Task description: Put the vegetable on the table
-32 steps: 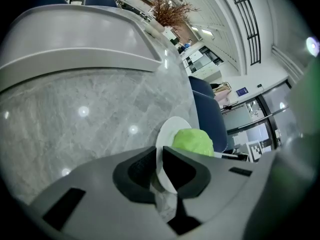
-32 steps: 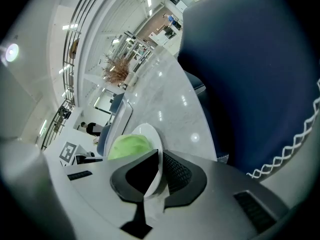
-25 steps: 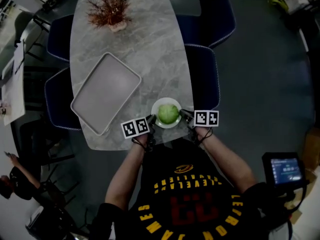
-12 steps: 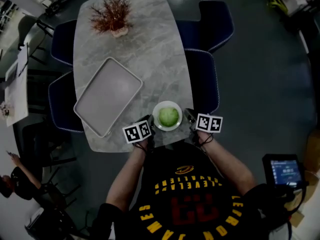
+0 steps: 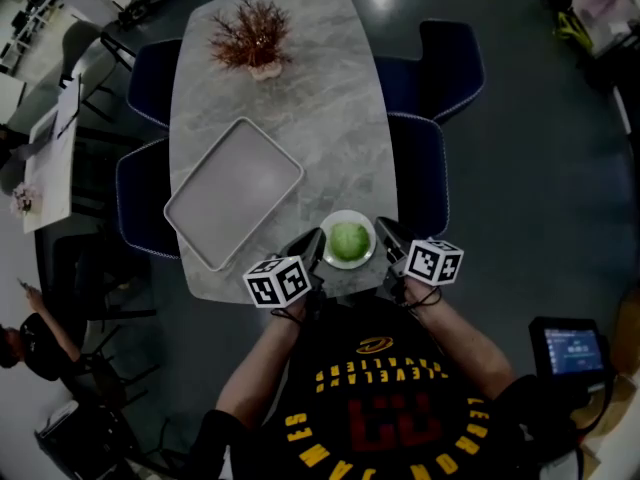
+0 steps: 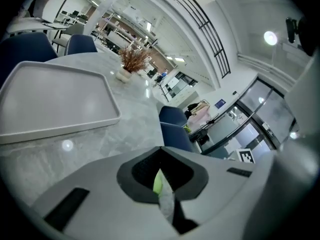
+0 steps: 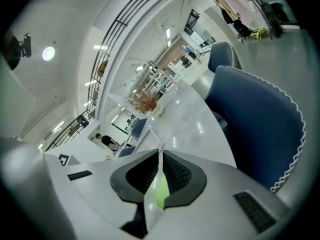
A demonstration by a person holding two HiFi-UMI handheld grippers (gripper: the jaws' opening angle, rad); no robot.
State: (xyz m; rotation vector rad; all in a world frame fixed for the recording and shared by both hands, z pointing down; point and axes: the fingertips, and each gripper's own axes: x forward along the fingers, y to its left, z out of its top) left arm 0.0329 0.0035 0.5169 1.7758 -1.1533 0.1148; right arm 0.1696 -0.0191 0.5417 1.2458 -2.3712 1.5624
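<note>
Two grippers pinch the rim of the round white bowl (image 5: 349,264), left gripper (image 5: 315,245) on its left, right gripper (image 5: 384,236) on its right, so the round green vegetable (image 5: 348,239) lies between them at the near end of the grey marble table (image 5: 300,98).

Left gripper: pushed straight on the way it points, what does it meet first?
The white bowl, whose rim the left gripper clamps; the green vegetable sits just beyond, probably next.
</note>
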